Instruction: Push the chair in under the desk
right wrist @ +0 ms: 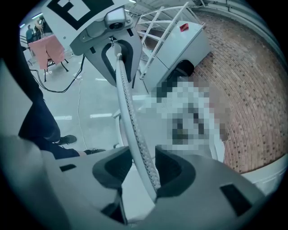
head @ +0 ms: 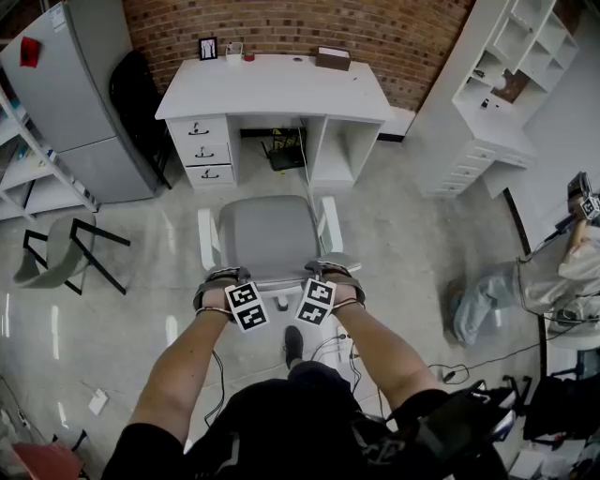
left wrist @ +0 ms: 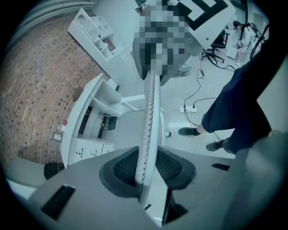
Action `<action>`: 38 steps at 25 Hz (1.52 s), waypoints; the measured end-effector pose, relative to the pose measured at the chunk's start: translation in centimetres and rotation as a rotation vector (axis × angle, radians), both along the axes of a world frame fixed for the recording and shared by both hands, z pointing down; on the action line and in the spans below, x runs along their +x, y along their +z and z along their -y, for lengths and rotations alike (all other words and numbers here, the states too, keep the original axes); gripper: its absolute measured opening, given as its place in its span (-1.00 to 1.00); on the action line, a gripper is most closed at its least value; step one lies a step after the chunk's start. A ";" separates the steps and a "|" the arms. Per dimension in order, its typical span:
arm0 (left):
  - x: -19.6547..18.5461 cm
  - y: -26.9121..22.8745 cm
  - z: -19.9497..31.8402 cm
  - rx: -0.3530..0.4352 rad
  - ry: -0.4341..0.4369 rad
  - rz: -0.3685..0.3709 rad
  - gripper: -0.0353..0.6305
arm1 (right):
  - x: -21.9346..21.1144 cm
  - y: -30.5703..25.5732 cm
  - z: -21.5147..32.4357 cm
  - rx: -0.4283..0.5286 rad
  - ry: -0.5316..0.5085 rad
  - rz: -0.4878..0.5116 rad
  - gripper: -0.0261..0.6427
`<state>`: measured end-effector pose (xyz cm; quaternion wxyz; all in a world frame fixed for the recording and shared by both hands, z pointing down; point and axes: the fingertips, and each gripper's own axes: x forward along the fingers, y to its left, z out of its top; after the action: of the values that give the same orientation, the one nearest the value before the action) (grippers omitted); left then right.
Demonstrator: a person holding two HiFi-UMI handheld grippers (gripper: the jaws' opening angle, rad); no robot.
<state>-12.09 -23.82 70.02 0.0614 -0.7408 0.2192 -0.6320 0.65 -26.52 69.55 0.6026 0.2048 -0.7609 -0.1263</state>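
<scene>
— Chair (head: 267, 234) position?
— Out on the pale floor (head: 403, 244), squarely facing the white table (head: 272, 89). Grey seat turned toward the knee gap, well short of it. Not yet under.
— Left tongs (head: 223, 278)?
— Clamped on the top rim of the backrest (left wrist: 150, 112), left of middle. Perforated edge pinched between the dark pads (left wrist: 121, 168), plain in the left gripper view.
— And right tongs (head: 337, 274)?
— Closed on the same rim, right of middle. Edge slanting through the gap, pressed hard against the far pad in the right gripper view. Nothing else between either pair.
— Arms?
— Both forearms (head: 394, 352) stretched forward from below, one to each tongs. Dark shoe (head: 293, 342) on the floor just behind the chair, between them.
— Around the table?
— Three drawers (head: 202, 150) down its left side, open shelves on its right. Small black stand (head: 286, 150) inside the knee gap, too small to tell more. On top, a brown box (head: 333, 58) near the back edge and a small picture frame (head: 207, 47) toward the left.
— Farther out?
— Brick wall (head: 309, 28) behind. Grey fridge (head: 66, 94) at left, with a green seat on black legs (head: 61, 248) on the floor near it. White shelf unit (head: 511, 75) at right, and a seated person (head: 562, 272) at the far right edge.
</scene>
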 end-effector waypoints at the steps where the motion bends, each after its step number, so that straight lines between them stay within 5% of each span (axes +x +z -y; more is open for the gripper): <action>1: -0.1 0.0 0.5 -0.005 -0.003 0.003 -0.55 | 0.0 0.0 0.5 -0.003 -0.001 -0.001 -0.43; 38: -2.2 1.4 15.0 -0.018 -0.147 0.210 -0.55 | -1.2 0.0 13.7 -0.050 -0.082 0.020 -0.51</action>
<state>-14.29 -38.78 71.46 0.0309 -0.6530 0.2594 -0.7109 -0.50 -40.18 69.53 0.5942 0.1595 -0.7775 -0.1299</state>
